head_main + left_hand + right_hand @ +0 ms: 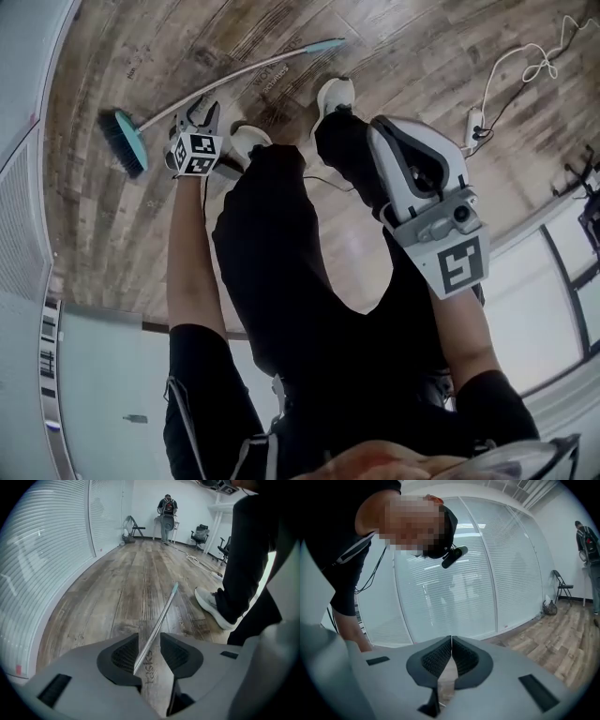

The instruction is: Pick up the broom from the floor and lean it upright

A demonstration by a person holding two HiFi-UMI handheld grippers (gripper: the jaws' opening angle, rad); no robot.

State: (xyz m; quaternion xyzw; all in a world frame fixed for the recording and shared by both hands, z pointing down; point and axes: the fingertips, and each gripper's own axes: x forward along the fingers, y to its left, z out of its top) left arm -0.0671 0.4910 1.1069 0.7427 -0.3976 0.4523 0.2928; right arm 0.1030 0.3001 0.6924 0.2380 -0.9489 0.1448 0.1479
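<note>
A long broom (262,64) lies flat on a wood-plank floor (394,37). Its thin, pale handle (161,616) runs diagonally across the boards and ends in a short teal tip (328,43). At the opposite end, the teal brush head (127,141) rests on the floor with its dark bristles pointing away from the handle, close to the pale wall at the floor's edge.

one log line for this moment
stage: reach | broom: flat on floor | left gripper: open, handle between fingers | right gripper: shut, empty
</note>
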